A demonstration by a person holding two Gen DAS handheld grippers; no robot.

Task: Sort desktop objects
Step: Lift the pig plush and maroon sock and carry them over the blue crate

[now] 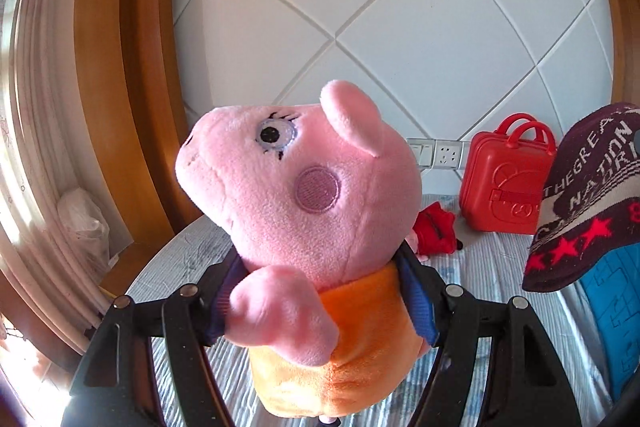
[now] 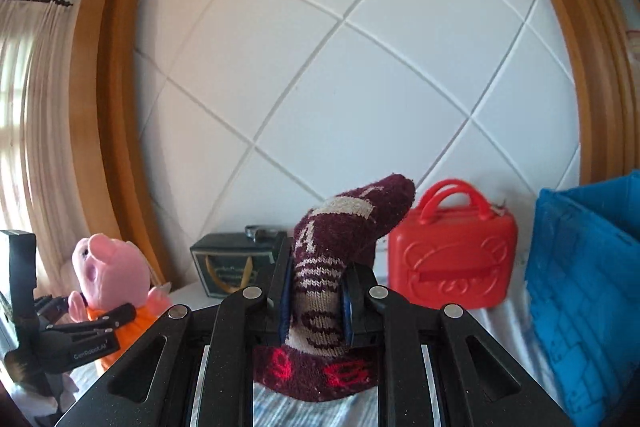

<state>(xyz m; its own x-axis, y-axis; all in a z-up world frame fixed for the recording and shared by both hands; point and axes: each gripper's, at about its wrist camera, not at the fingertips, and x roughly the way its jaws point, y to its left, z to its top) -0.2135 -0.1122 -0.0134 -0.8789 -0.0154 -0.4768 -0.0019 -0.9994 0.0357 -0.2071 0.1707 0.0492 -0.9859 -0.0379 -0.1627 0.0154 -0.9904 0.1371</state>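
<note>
Left wrist cam: my left gripper [image 1: 320,311] is pinching a pink pig plush [image 1: 296,195] round its orange belly, blue pads [image 1: 416,303] pressed into both sides, jaws spread wide to fit it. Pig is up off the striped bedsheet [image 1: 480,267], snout pointing left, one arm hanging toward the lens. Behind it, on the sheet, lies a small red plush [image 1: 434,231], partly hidden by the pig. Further back a red toy suitcase [image 1: 508,183] stands upright against the white quilted headboard [image 1: 360,27], wall sockets [image 1: 440,153] just left of it. Far right edge: the maroon knit hat [image 1: 588,199] w/ lettering and red stars, above a blue crate [image 1: 612,307]. Wooden frame [image 1: 120,87] and curtain [image 1: 40,107] on the left.

Right wrist cam: my right gripper [image 2: 316,307] is nearly closed, squeezing that maroon knit hat [image 2: 336,247] between its blue pads; the hat's tip sticks up and flops right, its brim w/ red marks hangs below the fingers toward the lens. Off to the left I see my left gripper [image 2: 100,323] w/ the pig [image 2: 112,275] clamped in it. Behind the hat: a dark green box [image 2: 228,263] to the left, the red suitcase [image 2: 452,259] just right, and the blue crate [image 2: 584,287] at far right. Headboard [image 2: 360,67] fills the back.
</note>
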